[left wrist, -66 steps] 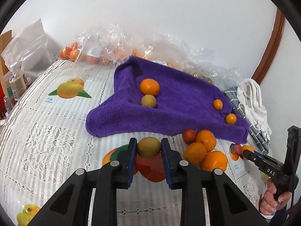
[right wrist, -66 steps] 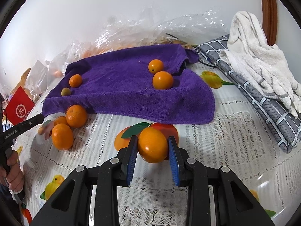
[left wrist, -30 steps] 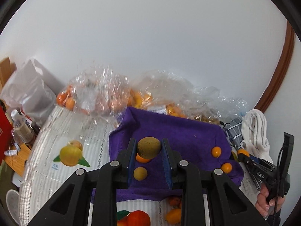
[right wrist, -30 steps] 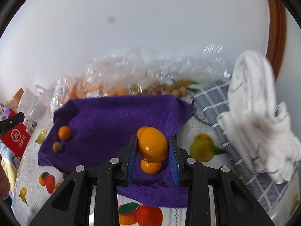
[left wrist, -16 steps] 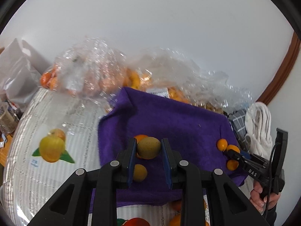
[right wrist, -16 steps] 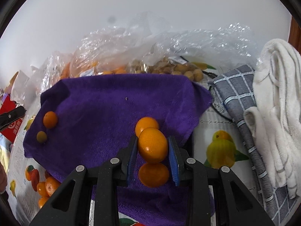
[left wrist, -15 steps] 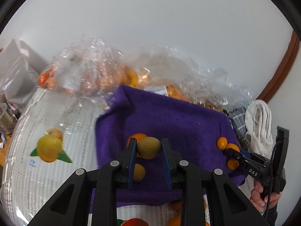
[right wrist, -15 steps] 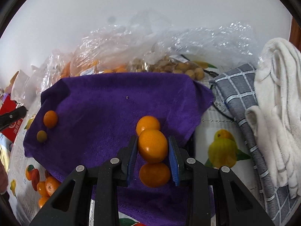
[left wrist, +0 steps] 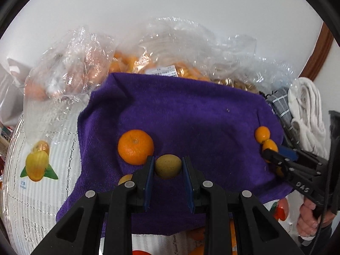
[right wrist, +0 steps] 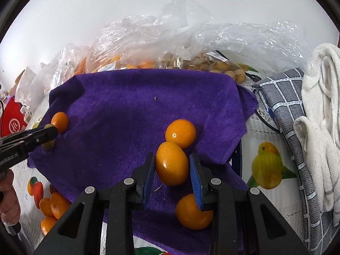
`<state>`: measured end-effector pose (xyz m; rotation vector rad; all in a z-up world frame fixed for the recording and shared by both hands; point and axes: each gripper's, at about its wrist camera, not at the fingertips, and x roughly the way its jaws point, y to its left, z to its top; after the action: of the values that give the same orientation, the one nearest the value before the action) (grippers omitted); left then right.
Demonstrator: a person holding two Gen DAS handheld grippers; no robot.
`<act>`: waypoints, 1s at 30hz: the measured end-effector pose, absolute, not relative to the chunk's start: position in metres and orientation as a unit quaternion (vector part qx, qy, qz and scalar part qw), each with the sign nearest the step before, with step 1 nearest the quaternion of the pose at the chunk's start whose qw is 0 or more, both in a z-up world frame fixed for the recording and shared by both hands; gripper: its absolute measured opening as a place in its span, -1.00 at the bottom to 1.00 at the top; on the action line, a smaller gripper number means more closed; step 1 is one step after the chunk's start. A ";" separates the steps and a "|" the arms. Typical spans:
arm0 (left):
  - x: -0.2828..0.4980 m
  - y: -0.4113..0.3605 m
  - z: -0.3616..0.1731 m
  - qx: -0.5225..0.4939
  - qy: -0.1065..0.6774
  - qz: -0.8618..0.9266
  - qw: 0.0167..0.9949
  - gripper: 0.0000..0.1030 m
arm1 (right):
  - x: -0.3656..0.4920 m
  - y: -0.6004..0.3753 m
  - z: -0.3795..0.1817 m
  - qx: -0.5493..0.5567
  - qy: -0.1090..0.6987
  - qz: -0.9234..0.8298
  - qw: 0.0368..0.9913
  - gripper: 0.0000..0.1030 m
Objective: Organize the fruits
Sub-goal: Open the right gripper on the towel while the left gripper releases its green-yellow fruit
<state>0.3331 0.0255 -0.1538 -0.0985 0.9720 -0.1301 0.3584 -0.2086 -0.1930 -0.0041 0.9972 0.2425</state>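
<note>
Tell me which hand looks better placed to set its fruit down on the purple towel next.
Probably right: its claw holds the orange fruit low over the purple towel.

Both wrist cameras look steeply down along their own fingers, close over the purple towel (left wrist: 191, 114) from its near edge toward the wall, left view over its left half, right view over its right, each catching the other tool.

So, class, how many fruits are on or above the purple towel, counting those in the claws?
6. Left end: mandarin, green fruit in the left claw, yellow fruit half hidden. Right end: far kumquat, held kumquat in the right claw, near kumquat. Others may hide.
</note>
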 end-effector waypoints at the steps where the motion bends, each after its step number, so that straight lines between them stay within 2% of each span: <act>1: 0.334 0.025 -0.156 -0.045 0.469 -0.060 0.880 -0.52 | 0.357 -0.209 -0.190 -0.007 0.475 0.116 0.872 -0.31; 2: 0.334 0.024 -0.158 -0.044 0.472 -0.060 0.878 -0.52 | 0.355 -0.210 -0.187 -0.010 0.472 0.114 0.874 -0.26; 4: 0.335 0.025 -0.162 -0.049 0.477 -0.062 0.875 -0.52 | 0.350 -0.213 -0.176 -0.014 0.457 0.108 0.883 0.01; 7: 0.337 0.026 -0.168 -0.056 0.484 -0.064 0.871 -0.52 | 0.341 -0.217 -0.158 -0.013 0.431 0.105 0.896 0.28; 8: 0.337 0.025 -0.169 -0.057 0.487 -0.066 0.869 -0.51 | 0.338 -0.218 -0.153 -0.011 0.425 0.103 0.899 0.32; 14: 0.336 0.017 -0.168 -0.049 0.488 -0.084 0.867 -0.50 | 0.318 -0.227 -0.139 0.022 0.411 0.079 0.908 0.34; 18: 0.327 0.015 -0.149 -0.051 0.472 -0.094 0.875 -0.42 | 0.306 -0.227 -0.137 0.028 0.414 0.062 0.908 0.34; 19: 0.325 0.016 -0.144 -0.053 0.467 -0.096 0.877 -0.37 | 0.302 -0.228 -0.136 0.026 0.413 0.054 0.909 0.34; 21: 0.316 0.019 -0.131 -0.056 0.449 -0.097 0.886 -0.08 | 0.294 -0.227 -0.132 0.028 0.406 0.038 0.913 0.34; 23: 0.304 0.025 -0.120 -0.056 0.429 -0.093 0.897 0.08 | 0.284 -0.227 -0.125 0.029 0.401 0.029 0.915 0.34; 30: 0.262 0.052 -0.110 -0.043 0.410 -0.068 0.909 0.09 | 0.257 -0.216 -0.118 0.019 0.411 0.030 0.911 0.34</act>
<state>0.2615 0.0520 -0.1101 -0.0885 0.8451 -0.1412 0.2567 -0.2160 -0.1183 0.0387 0.8484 0.0609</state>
